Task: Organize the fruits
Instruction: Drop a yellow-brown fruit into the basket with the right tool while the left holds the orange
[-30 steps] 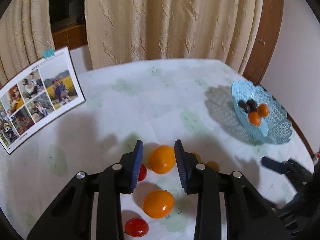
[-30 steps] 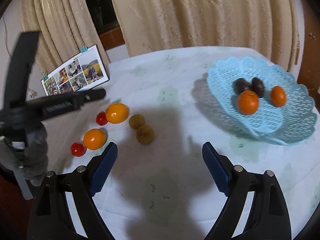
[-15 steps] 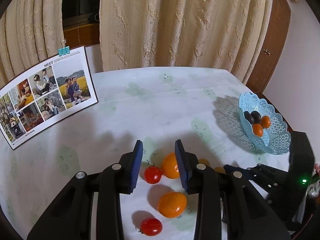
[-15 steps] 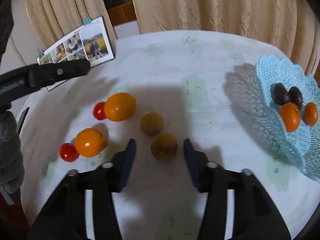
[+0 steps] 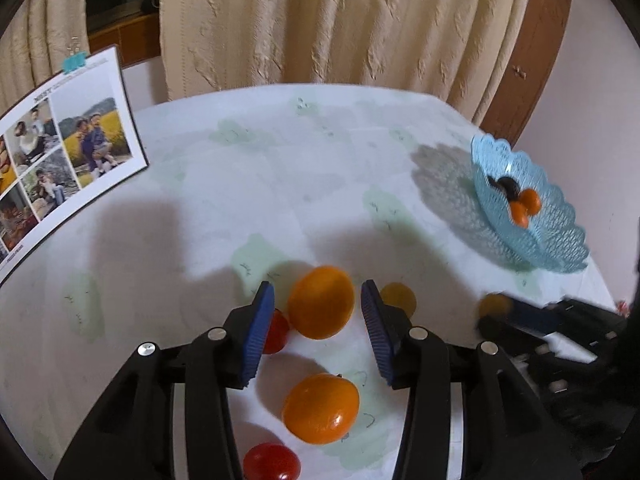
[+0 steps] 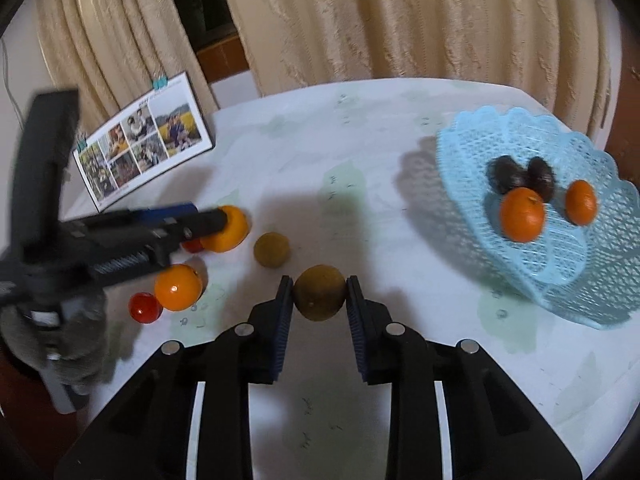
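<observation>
My right gripper [image 6: 319, 295] is shut on a brown-green round fruit [image 6: 319, 293] just above the table. A second brown-green fruit [image 6: 271, 249] lies behind it. My left gripper [image 5: 318, 312] is open, its blue pads on either side of an orange [image 5: 321, 302] without touching it. Another orange [image 5: 321, 408] and two red tomatoes [image 5: 272, 461] [image 5: 275, 331] lie near it. The blue lattice basket [image 6: 472, 192] at the right holds two oranges [image 6: 522, 214] and two dark fruits [image 6: 505, 174]. It also shows in the left wrist view [image 5: 560, 240].
A photo calendar [image 5: 60, 160] with blue clips stands at the table's left back. Beige curtains [image 5: 320, 20] hang behind the round white table [image 5: 260, 184]. A brown wooden door [image 5: 528, 52] is at the far right.
My right gripper closed from wide open onto the nearer brown-green fruit. My left gripper moved forward around the far orange, its jaws a little wider.
</observation>
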The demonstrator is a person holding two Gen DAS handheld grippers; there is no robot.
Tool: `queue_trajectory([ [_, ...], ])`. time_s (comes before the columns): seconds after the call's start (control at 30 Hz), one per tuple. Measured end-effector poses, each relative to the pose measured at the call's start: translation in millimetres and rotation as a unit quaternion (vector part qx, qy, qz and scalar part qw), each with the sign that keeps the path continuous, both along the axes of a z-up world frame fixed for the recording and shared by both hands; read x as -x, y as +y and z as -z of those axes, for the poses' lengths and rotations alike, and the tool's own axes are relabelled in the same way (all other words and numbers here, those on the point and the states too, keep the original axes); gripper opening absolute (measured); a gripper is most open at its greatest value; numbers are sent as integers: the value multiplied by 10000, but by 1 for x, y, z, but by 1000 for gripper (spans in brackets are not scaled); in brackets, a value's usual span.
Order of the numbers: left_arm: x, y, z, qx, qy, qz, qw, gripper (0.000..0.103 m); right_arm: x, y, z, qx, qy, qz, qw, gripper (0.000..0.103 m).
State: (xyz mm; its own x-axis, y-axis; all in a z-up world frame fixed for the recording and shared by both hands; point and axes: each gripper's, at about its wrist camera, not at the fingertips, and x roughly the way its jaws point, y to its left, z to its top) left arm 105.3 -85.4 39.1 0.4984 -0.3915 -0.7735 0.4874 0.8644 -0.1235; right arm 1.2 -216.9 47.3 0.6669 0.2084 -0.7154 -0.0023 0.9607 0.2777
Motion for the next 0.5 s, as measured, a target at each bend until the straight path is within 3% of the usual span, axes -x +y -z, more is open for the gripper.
queue_trajectory([
  [0.33,-5,-19,16,-240,15,181,9995,42,26,-45,-29,-261,-432,618,9968,28],
  [0.5,-7,-15,14,-191,29,56,9998,39,37,-78,-38,-201,-646,1230,9901,28],
])
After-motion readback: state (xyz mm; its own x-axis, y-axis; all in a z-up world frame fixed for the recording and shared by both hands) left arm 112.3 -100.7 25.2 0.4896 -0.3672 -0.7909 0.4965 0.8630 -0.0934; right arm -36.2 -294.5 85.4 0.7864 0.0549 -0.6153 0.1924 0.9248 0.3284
